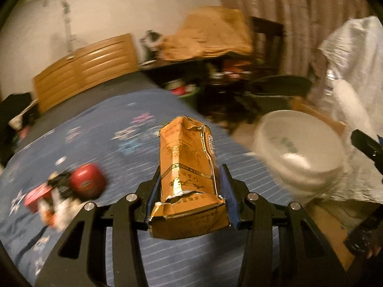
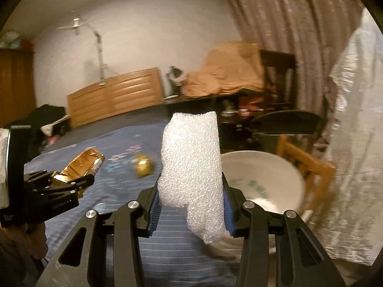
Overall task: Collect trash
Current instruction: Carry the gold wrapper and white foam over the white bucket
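Now the left gripper (image 1: 189, 189) pinches a torn gold carton (image 1: 188, 165) between its blue pads, the carton's long axis running straight ahead along the fingers, crumpled foil end pointing away over the blue striped bedspread (image 1: 100, 129). The right gripper (image 2: 191, 196) squeezes a white foam sheet (image 2: 191, 167) — pebbled, soft, folded — standing up and forward, just beside a white bin (image 2: 270, 174).
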The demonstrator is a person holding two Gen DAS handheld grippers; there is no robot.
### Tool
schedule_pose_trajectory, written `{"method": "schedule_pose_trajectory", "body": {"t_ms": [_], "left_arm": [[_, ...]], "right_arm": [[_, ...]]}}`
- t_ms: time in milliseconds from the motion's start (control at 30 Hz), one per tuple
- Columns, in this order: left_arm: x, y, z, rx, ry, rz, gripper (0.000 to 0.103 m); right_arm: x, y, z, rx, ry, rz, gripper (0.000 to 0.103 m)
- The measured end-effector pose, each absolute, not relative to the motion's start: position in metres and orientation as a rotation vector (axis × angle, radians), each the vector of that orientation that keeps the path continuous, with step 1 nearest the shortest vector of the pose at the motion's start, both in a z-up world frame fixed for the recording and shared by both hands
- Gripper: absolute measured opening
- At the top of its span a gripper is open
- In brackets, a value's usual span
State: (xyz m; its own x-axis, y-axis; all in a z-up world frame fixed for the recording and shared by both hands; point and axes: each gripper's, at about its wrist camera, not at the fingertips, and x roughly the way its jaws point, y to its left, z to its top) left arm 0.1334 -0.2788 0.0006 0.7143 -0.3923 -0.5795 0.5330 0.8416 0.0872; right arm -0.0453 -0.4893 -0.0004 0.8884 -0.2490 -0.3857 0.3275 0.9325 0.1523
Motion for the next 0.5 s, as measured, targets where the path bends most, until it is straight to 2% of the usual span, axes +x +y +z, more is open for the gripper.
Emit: {"method": "schedule_pose_trajectory", "body": {"t_ms": [300, 500], "left_arm": [[0.14, -0.406, 0.0, 0.325, 0.615, -0.834, 0.044], [0.139, -0.458, -0.004, 0.361, 0.609, -0.914, 0.044]], "right_arm": [[-0.073, -0.591, -0.003, 0.269, 0.42, -0.494, 0.044], [-0.067, -0.628, -0.009, 0.292, 0.467, -0.5, 0.044]]}}
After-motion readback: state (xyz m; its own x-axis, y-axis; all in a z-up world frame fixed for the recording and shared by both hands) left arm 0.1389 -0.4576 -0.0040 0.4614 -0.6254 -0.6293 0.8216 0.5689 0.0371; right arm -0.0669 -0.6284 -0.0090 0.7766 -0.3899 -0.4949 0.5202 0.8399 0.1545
